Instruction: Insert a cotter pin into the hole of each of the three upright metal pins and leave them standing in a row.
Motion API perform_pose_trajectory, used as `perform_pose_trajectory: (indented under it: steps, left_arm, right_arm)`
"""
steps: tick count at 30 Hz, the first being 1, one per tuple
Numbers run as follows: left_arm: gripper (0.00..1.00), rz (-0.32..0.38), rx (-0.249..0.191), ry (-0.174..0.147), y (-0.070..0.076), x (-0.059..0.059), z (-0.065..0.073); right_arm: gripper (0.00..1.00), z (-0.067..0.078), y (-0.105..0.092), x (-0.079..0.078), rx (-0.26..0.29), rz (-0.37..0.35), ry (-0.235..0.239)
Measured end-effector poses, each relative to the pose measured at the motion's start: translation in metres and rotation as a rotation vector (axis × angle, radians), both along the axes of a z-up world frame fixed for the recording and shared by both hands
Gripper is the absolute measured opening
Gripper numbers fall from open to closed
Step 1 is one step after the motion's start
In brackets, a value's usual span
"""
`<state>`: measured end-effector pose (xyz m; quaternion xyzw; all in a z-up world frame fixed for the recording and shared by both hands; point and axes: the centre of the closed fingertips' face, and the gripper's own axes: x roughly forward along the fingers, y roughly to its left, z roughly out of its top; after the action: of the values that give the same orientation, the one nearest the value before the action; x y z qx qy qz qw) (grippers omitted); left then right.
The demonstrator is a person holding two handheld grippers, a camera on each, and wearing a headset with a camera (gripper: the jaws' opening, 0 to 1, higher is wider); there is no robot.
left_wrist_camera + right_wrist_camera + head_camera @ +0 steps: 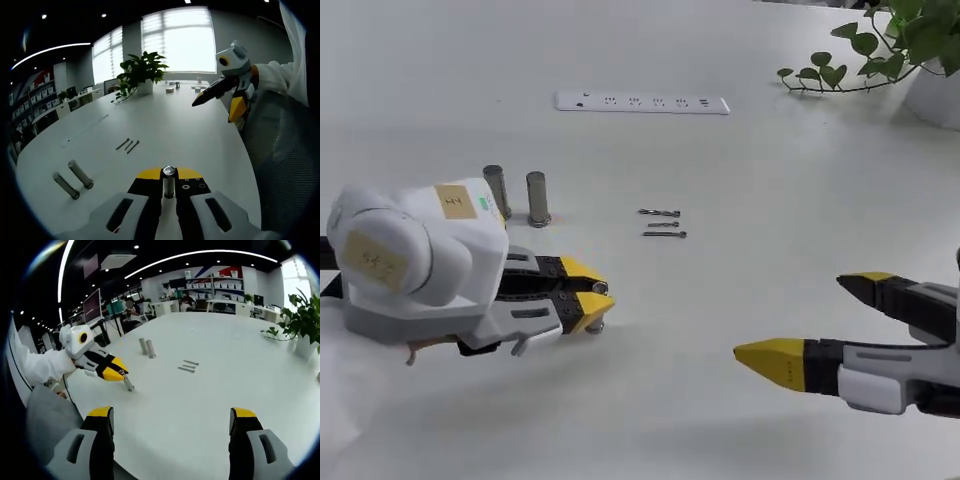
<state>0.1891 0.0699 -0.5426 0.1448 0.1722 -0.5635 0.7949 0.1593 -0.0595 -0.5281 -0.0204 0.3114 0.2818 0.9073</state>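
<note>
Left gripper at lower left, fingers clenched on a pin sticking up between them. Right gripper at lower right, fingers released. Two pins upright on tabletop, upper left; cotter pins at centre.

Your left gripper: yellow-tipped jaws clamped on short silver cylindrical metal pin. Left of that pin: two grey metal pins standing close together on white table. Beyond pin: three thin cotter pins lying together. Farther beyond, to right: your right gripper, jaws apart.
</note>
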Motion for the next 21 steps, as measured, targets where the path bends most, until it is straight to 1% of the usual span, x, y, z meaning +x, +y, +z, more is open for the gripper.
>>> perform_pose_trajectory:
  steps: [1, 2, 5, 8, 10, 13, 17, 19, 21]
  left_arm:
    - [0.05, 0.003, -0.014, 0.006, -0.001, -0.001, 0.000]
    - [0.05, 0.004, -0.018, 0.007, -0.001, -0.001, -0.001]
    - [0.05, 0.002, -0.004, 0.011, -0.001, -0.003, -0.006]
    - [0.05, 0.010, -0.016, 0.027, -0.001, -0.003, -0.008]
    - [0.05, 0.012, -0.015, 0.029, -0.001, -0.004, -0.009]
    - [0.05, 0.008, -0.005, 0.022, -0.002, -0.005, -0.011]
    - [0.05, 0.016, -0.019, 0.029, -0.002, -0.004, -0.010]
    - [0.05, 0.025, -0.037, 0.040, -0.001, -0.003, -0.011]
    - [0.05, 0.026, -0.045, 0.039, -0.001, -0.003, -0.011]
  right_arm:
    - [0.94, 0.000, 0.000, 0.000, 0.000, 0.001, 0.002]
    - [0.94, -0.001, 0.000, 0.000, 0.000, 0.001, 0.002]
    - [0.94, -0.001, 0.000, -0.001, 0.002, 0.001, 0.004]
    - [0.94, -0.002, 0.000, -0.001, -0.001, -0.001, 0.007]
    - [0.94, -0.002, 0.000, -0.001, 0.000, -0.002, 0.005]
    - [0.94, -0.002, 0.000, -0.001, -0.001, -0.002, 0.005]
    - [0.94, -0.002, 0.002, -0.001, -0.001, 0.001, 0.005]
    - [0.94, -0.002, 0.002, -0.001, -0.003, 0.003, 0.004]
    - [0.94, -0.002, 0.003, -0.001, -0.002, 0.005, 0.006]
